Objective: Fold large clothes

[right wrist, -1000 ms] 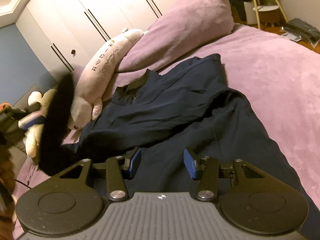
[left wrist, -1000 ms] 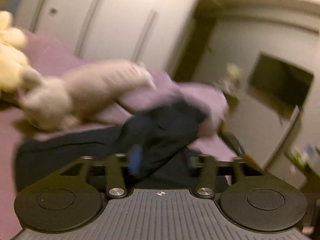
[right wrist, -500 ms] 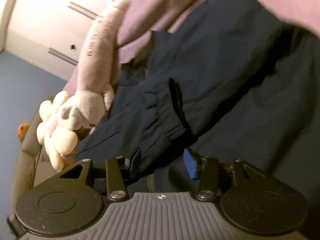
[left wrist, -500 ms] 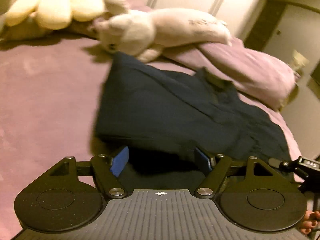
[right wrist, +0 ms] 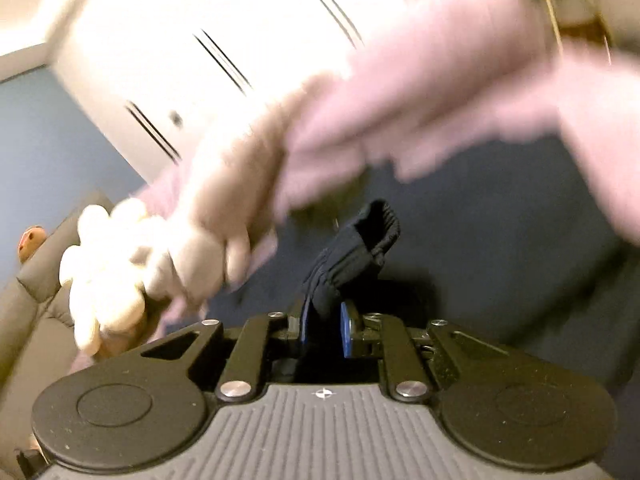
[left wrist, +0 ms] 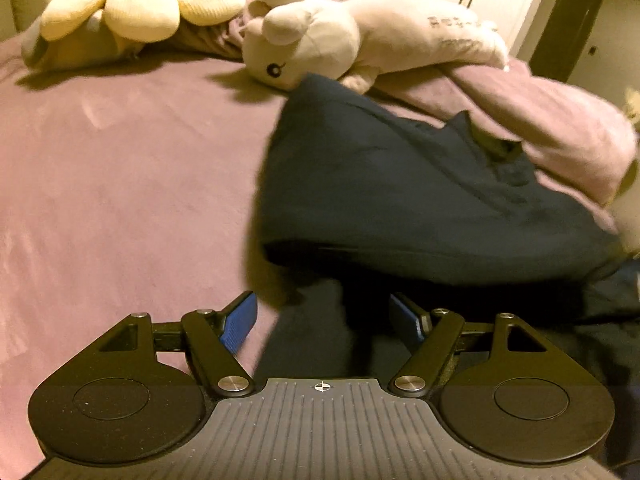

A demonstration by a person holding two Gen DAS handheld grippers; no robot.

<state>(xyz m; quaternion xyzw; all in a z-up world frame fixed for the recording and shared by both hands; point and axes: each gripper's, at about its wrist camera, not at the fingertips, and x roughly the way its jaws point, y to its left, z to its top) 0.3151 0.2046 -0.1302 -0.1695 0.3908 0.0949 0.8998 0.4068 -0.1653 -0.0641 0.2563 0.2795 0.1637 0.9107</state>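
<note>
Two views, and they tell different things. From my left wrist I get a sharp look at the navy garment (left wrist: 420,196), lying in a folded heap on the purple bed (left wrist: 120,184) ahead and a little to the right of my left gripper (left wrist: 324,320). Beyond it a pale plush animal (left wrist: 360,40) lies on its side, its face touching the garment's far corner, with a yellow plush (left wrist: 132,4) farther off to the left and a purple pillow (left wrist: 560,128) at the far right. None of that is clear from my right wrist, where everything beyond the jaws is smeared by blur.

What the right view alone shows is the grip: my right gripper (right wrist: 324,332) has its jaws pressed nearly together, pinching a ribbed cuff (right wrist: 360,248) of the garment, which stands up just ahead of them. More dark fabric spreads behind it.

My left jaws are spread wide and hold nothing; a strip of dark cloth runs between them and beneath. That gripper sits low, pointing across the bed. The right one is tilted, wardrobe doors (right wrist: 200,60) slanting overhead.
</note>
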